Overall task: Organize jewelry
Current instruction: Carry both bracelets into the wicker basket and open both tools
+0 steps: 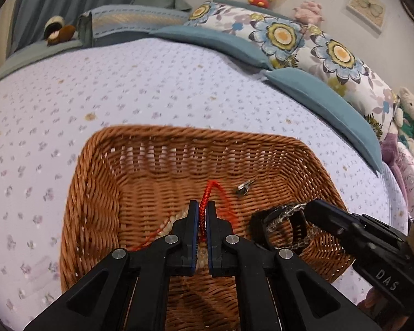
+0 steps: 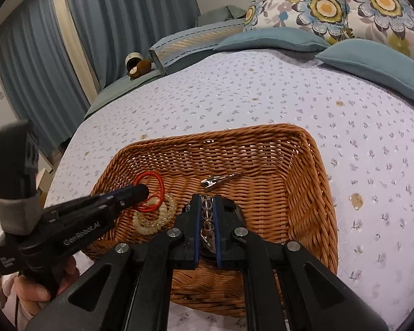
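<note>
The left gripper [image 1: 203, 207] is clamped on a red braided cord bracelet [image 1: 207, 193]; the right gripper [image 2: 207, 202] pinches a clear-beaded chain [image 2: 207, 212]. Release both low inside the brown wicker basket [image 2: 303, 193], clear of the silver clip [image 2: 220, 179] at twelve o'clock.

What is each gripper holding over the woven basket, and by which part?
The left gripper pinches a red braided cord bracelet along its braid. The right gripper pinches a clear-beaded silver chain bracelet along its length.

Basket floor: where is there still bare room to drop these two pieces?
Free: the basket floor along the far wall and far right corner, beyond the metal clip. Crowded: near left, where the coiled bands lie under the left gripper with its red cord, and centre, under the right gripper.
</note>
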Demonstrator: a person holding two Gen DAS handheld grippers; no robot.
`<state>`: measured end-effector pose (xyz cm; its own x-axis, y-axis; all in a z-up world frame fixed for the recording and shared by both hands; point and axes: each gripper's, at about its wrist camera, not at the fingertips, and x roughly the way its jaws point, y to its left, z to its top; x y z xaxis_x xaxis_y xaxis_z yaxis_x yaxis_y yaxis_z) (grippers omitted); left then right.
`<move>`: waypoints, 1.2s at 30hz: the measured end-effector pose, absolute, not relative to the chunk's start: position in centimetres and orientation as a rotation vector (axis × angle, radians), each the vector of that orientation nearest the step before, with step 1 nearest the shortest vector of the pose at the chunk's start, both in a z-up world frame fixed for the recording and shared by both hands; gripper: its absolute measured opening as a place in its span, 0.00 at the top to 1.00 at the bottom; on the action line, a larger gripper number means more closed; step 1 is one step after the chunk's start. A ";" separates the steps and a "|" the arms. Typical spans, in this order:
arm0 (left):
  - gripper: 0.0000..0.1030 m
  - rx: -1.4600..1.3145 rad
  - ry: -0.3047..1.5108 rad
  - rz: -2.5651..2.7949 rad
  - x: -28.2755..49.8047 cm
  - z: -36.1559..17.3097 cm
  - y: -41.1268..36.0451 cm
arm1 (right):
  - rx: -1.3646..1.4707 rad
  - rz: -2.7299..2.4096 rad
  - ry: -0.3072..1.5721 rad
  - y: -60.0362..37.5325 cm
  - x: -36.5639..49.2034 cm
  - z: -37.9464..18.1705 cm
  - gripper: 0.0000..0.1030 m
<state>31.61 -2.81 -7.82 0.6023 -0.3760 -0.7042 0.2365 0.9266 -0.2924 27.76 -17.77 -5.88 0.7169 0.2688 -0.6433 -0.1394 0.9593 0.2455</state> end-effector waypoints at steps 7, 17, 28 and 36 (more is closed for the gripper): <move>0.46 -0.189 0.804 -0.353 30.0 -6.0 -2.0 | 0.227 0.188 0.714 -19.2 26.3 -4.4 0.56; 0.46 -0.202 0.726 -0.397 21.8 -0.6 0.0 | 0.205 0.193 0.664 -19.8 18.0 -1.0 0.56; 0.46 -0.205 0.664 -0.404 9.3 2.3 2.6 | 0.121 0.217 0.673 -19.7 6.8 -1.8 0.56; 0.46 -0.268 0.737 -0.366 4.4 -1.3 4.4 | 0.102 0.275 0.714 -18.9 4.0 -4.1 0.56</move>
